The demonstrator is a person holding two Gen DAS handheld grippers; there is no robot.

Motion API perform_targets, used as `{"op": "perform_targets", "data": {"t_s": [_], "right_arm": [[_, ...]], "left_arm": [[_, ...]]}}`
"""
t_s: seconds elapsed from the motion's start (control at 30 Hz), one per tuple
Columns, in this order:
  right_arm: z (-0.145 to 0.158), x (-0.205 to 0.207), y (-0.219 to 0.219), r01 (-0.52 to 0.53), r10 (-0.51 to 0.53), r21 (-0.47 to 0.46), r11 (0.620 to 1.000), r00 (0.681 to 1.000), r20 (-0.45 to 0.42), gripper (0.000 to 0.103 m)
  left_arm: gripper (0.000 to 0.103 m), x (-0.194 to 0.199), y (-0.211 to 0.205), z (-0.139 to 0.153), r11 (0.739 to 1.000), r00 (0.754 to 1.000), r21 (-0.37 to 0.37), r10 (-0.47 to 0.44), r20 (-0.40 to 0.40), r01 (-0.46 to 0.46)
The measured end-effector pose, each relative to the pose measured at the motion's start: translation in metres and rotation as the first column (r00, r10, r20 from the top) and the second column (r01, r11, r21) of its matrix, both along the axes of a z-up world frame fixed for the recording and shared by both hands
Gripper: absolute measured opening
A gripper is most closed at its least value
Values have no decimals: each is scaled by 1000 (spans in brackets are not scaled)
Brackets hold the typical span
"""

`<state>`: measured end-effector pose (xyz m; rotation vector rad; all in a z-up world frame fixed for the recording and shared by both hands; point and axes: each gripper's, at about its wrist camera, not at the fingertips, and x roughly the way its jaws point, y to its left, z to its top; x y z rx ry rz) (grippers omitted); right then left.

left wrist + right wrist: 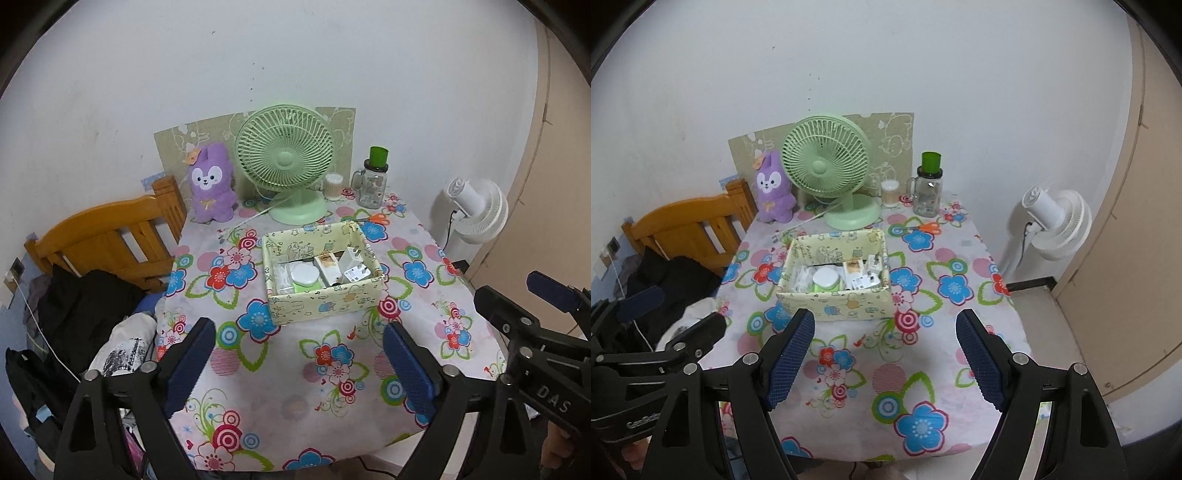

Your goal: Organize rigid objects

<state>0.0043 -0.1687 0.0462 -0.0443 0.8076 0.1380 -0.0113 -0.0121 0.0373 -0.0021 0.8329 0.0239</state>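
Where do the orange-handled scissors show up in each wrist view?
Left wrist: orange-handled scissors lie on the tablecloth right of centre, just behind the storage box's far right corner.
Right wrist: scissors sit near centre, right of the box's far edge.
Shared landmark: the green desk fan, behind and left of them.
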Motion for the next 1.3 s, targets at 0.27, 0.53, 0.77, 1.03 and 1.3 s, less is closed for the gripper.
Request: {"op": "perform_targets", "data": {"t_s": [0.27, 0.53, 0.77, 1.03, 1.3], "right_arm": [[-1, -1, -10, 32, -32, 13, 999, 999, -2, 81], [3, 1, -12, 24, -25, 30, 999, 1000, 12, 81], [1, 4, -11, 6, -6, 34, 999, 1000, 9, 81], [0, 3, -13, -1, 1, 36, 999, 1000, 8, 81], [-2, 0, -11, 6, -7, 31, 999, 1000, 12, 81]], "left_arm": [[102, -1, -10, 5, 1000, 1000, 18, -8, 24, 7], [103, 0, -6, 6, 1000, 999, -24, 17, 35, -16], [103, -2, -5, 5, 999, 999, -17, 31, 41, -31], [103, -5, -6, 5, 999, 998, -5, 38, 40, -38], [103, -6, -7, 4, 1000, 999, -2, 29, 36, -29]]}}
